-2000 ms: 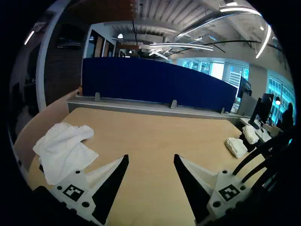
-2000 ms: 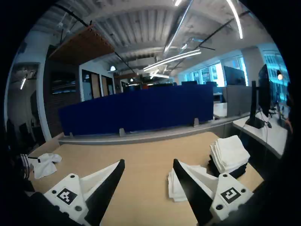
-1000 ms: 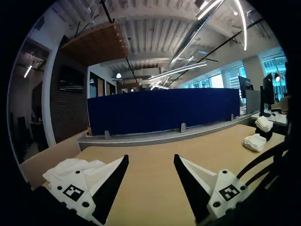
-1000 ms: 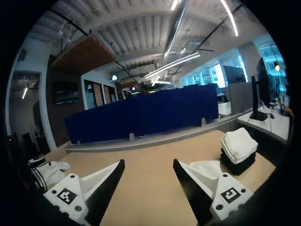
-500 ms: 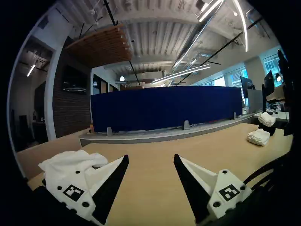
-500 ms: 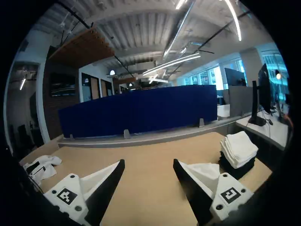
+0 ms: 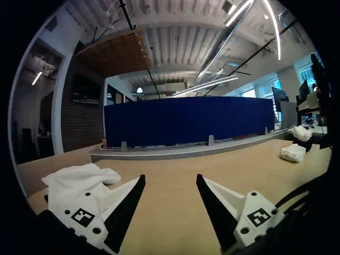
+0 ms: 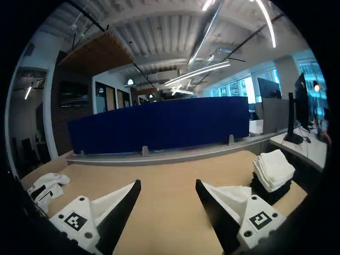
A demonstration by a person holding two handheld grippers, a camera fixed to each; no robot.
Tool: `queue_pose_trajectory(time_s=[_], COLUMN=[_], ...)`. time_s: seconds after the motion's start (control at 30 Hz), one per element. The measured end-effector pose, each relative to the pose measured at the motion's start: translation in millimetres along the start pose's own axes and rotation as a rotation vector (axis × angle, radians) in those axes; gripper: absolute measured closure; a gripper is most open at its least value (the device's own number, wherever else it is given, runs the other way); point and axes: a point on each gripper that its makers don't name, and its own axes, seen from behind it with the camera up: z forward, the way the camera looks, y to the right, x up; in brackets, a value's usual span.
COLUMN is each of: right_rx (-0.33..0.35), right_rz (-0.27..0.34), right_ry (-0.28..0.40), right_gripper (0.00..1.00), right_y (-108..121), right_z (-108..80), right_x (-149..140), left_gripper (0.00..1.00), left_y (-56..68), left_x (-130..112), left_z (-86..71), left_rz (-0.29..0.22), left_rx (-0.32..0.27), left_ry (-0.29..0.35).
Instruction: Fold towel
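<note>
The left tongs (image 7: 170, 176) have dropped level with the counter (image 7: 191, 170). Both pairs gape, empty. The crumpled towel (image 7: 76, 180) lies just to their left (far from the right tongs (image 8: 168, 182)), so the left tongs are nearer.

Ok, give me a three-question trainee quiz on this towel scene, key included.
1. True or false: the left gripper is shut on the crumpled white towel.
2. Multiple choice: in the right gripper view, the folded white towels rest on A) a dark stack, B) a chair, C) a blue partition.
3. Fill in: the right gripper has its jaws ____.
Key: 1 false; 2 A; 3 open.
</note>
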Motion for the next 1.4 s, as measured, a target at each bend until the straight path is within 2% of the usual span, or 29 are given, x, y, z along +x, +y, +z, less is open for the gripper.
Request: queue_pose_trajectory(time_s=[0.57,0.7,0.87,1.0,1.2,1.4], right_rx=[-0.008,-0.020,-0.031,-0.032,-0.054,-0.053], right_rz=[0.008,-0.012,-0.017,-0.011,-0.008,0.018], right_ry=[0.012,0.050,0.096,0.114,0.120,0.114], right_gripper=[0.00,0.00,0.00,0.00,0.00,0.00], right_y=[18.1,25.9,37.4,48.3,72.6,82.2], right_z=[3.5,3.2,2.5,2.7,1.5,1.4], right_x=[1.8,11.2,12.9,2.9,-28.8,-58.3], left_gripper=[0.11,0.11,0.05,0.04,0.04,0.04], left_y=[-12.4,-12.5,-12.0,-12.3,-12.8,-12.5], left_x=[-8.0,-8.7,-9.4,-9.0,-8.6,-8.0], left_z=[1.3,1.2,0.9,1.2,1.6,1.4], left_rz=[-0.061,-0.061,-0.060,-0.059,-0.059,-0.059], left_rx=[0.011,0.012,0.012,0.012,0.012,0.012], left_ry=[-0.012,-0.013,-0.012,-0.012,-0.012,-0.012])
